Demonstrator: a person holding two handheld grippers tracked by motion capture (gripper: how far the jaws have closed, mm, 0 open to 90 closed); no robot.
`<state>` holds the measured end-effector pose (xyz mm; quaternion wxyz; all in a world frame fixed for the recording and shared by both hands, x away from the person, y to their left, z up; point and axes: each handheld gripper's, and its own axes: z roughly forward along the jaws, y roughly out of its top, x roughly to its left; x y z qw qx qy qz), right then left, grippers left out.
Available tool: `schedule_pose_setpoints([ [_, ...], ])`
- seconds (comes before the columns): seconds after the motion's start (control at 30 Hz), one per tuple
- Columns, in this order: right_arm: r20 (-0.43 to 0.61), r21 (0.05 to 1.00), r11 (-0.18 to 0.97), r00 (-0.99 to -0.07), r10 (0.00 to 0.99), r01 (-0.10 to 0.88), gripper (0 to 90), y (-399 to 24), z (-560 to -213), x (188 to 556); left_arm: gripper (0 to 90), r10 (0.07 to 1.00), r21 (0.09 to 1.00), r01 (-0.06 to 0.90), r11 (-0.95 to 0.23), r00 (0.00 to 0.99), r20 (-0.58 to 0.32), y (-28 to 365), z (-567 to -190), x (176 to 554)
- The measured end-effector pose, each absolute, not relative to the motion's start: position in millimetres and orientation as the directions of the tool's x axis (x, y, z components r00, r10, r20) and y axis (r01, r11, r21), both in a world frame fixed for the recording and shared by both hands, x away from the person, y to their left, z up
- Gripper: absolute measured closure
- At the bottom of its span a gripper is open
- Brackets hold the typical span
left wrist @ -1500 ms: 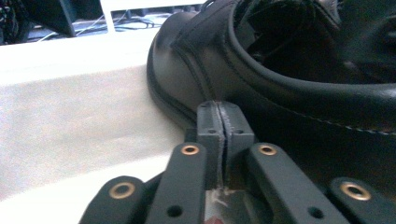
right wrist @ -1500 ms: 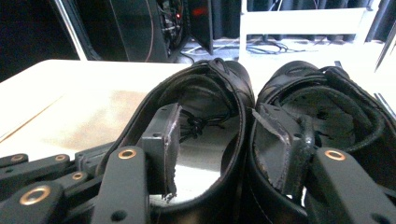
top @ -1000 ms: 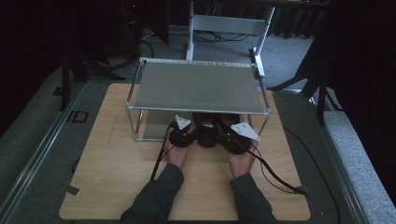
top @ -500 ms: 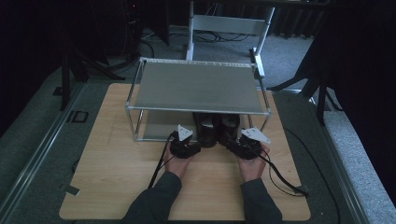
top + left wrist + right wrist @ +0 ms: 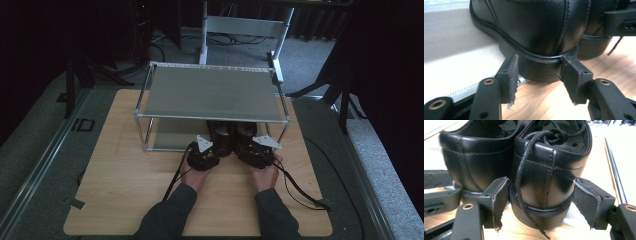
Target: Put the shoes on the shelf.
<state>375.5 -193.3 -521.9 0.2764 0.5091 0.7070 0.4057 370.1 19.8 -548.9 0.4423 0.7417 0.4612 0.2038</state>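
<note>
While both tools sit at the front edge of the metal rack point(image 5: 210, 95) on the bench point(image 5: 120, 190), each is lined up on the heel of a black shoe. The left tool point(image 5: 537, 72) has its jaws spread either side of the left shoe point(image 5: 531, 27), close to the heel welt but seemingly not yet pinching. The right tool point(image 5: 541, 195) is spread wider around the right shoe point(image 5: 549, 170), with a lace point(image 5: 520, 182) hanging over the heel. The shoes stand side by side, touching, heels at the lower shelf's edge. This looks like the grasp step; next, both tools need to close squarely on the heels, the right one probably trapping that lace.
</note>
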Motion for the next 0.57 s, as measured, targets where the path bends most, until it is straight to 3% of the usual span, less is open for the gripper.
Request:
schedule_pose_setpoints([
  [0.27, 0.019, 0.850, 0.171, -0.353, 0.936, 0.498, 28.1, -194.0, -519.7, 370.8, 46.7, 0.861, 0.840, 0.512, -0.178, 0.494, -0.119, 25.5, -547.1, 368.0],
  [0.57, 0.047, 0.871, 0.151, -0.385, 0.922, 0.468, 28.1, -219.7, -507.4, 341.1, 45.8, 0.862, 0.834, 0.521, -0.179, 0.492, -0.123, 51.4, -539.1, 352.0],
])
